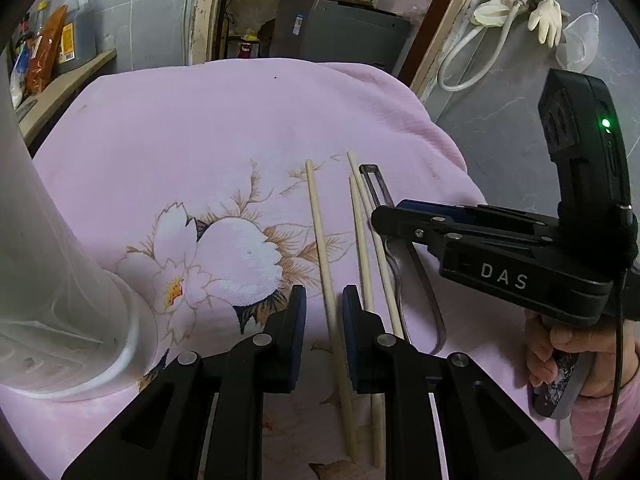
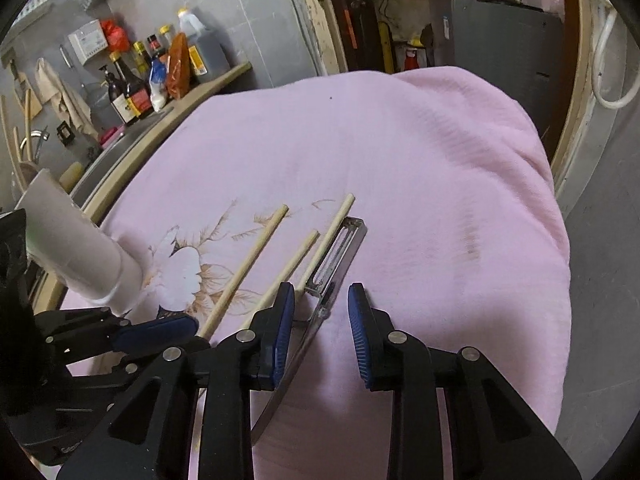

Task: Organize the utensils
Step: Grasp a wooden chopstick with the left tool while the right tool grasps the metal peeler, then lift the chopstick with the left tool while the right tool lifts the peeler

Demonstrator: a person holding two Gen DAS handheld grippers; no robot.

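Note:
Three wooden chopsticks lie side by side on the pink cloth (image 1: 224, 128). My left gripper (image 1: 324, 320) is open, with the leftmost chopstick (image 1: 326, 276) lying between its fingers, untouched. A metal peeler (image 2: 332, 276) lies right of the chopsticks. My right gripper (image 2: 320, 320) is open, its fingers on either side of the peeler's neck. The right gripper also shows in the left wrist view (image 1: 380, 216), over the peeler (image 1: 378, 188). A white utensil holder (image 1: 52, 280) stands at the left; it also shows in the right wrist view (image 2: 76, 248).
A side shelf (image 2: 208, 84) with bottles (image 2: 128, 92) runs along the left wall. The pink cloth (image 2: 420, 168) drops off at its far and right edges. A grey cabinet (image 1: 344, 32) stands behind. A hose and rubber gloves (image 1: 516, 4) hang on the right wall.

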